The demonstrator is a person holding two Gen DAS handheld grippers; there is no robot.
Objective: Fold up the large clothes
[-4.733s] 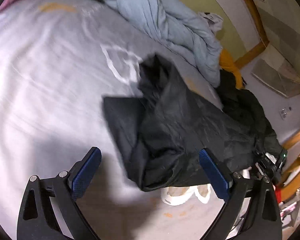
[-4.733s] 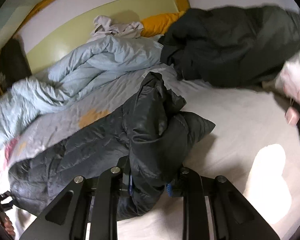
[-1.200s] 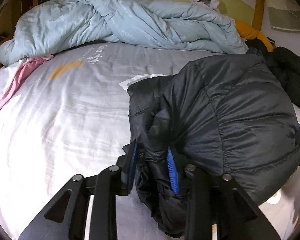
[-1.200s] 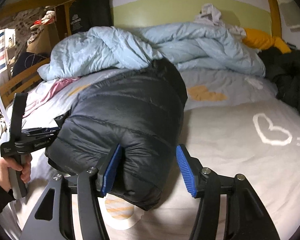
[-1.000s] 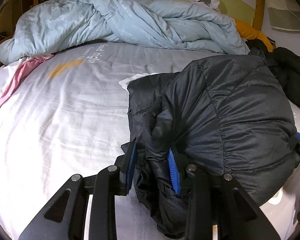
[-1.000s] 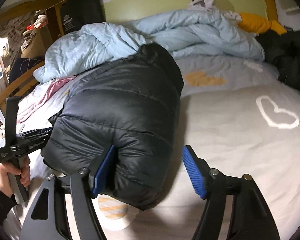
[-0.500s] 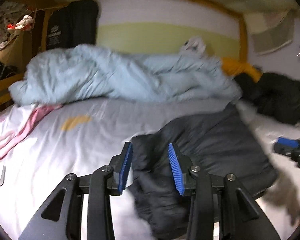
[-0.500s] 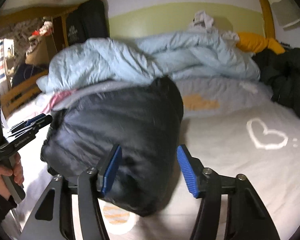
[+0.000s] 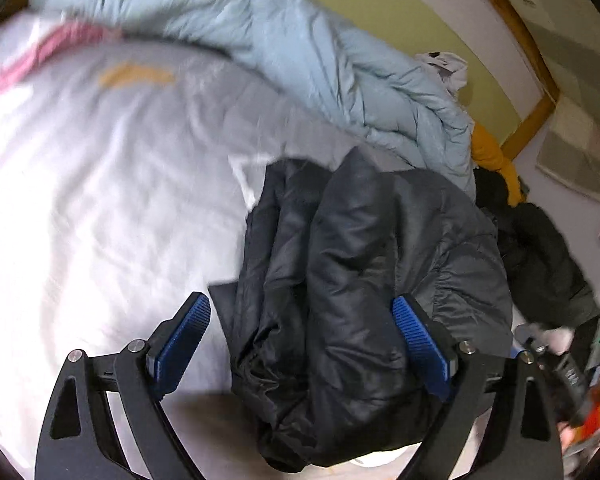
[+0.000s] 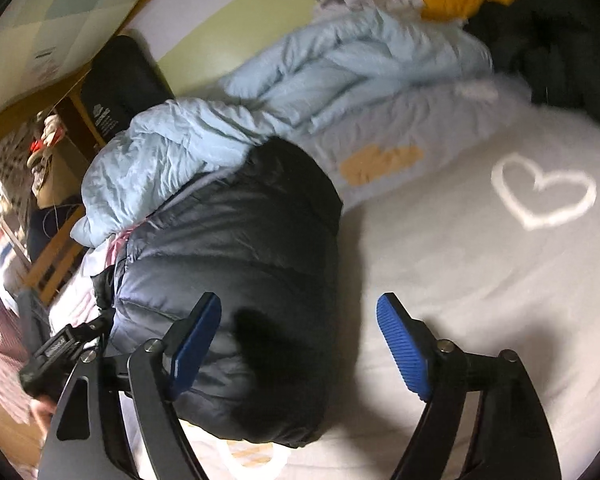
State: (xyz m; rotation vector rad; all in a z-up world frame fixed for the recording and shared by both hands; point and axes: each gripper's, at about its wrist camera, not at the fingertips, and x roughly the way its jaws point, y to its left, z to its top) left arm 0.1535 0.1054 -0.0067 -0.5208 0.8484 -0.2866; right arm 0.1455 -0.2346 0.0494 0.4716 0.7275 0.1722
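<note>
No words or numbers can be read here. The bed sheet [image 10: 479,264] has a white heart [image 10: 541,192] drawn on it, with two small dots beside it, and an orange mark [image 10: 379,162] that is too blurry to read. The black bag [image 10: 118,88] by the wall has a pale logo with small print under it, but the letters are too tiny to make out.

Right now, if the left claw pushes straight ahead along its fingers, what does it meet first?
The folded black puffer jacket: it already lies between the open left claw fingers, probably just below them; depth is unclear.
</note>
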